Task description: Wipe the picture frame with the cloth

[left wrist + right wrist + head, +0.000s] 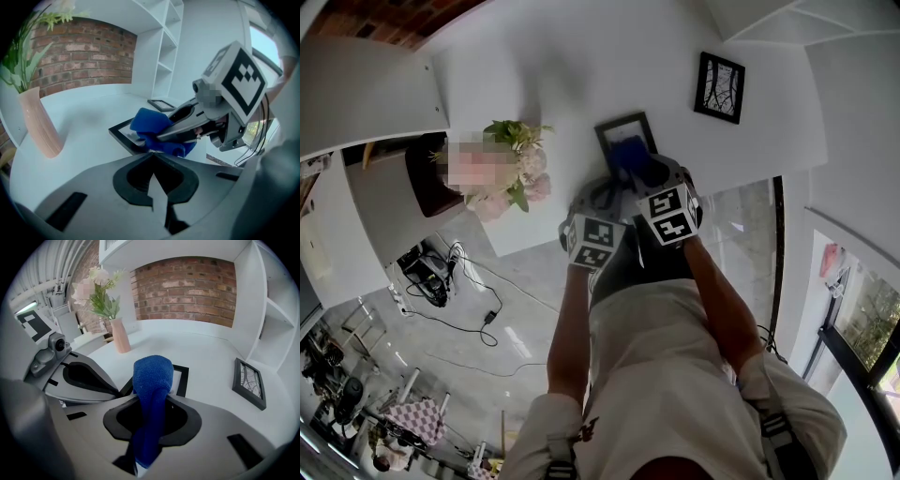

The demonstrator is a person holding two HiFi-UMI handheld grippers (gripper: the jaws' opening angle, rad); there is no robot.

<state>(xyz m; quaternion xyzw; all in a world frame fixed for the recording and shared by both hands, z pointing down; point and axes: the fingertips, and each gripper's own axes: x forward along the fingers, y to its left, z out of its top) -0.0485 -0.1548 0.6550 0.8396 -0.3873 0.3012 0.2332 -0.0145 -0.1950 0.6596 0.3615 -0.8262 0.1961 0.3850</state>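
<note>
**Blue cloth on the flat frame: wiping step in hand**

Right gripper (151, 401) jaws are clamped on a blue terry cloth (152, 373), which runs up between them and bulges in a rounded wad past the tips. That wad sits on the glass of a black-rimmed picture frame (183, 379) lying flat on the white tabletop (206, 348), near the table's front edge. The left gripper (152, 153) has its jaws together with nothing visible between them. Its tips sit at the frame's near edge, though I cannot tell whether they press it down or only touch it.

A second black frame with a branch print (248, 383) lies well apart to the right, and a pink vase of flowers (120, 336) stands farther back on the left.

As I judge it, the wipe itself is the current step. The next move calls for dragging the wad across the glass and rim with light downward pressure, while the left tips brace the frame so it does not slide on the smooth top.
</note>
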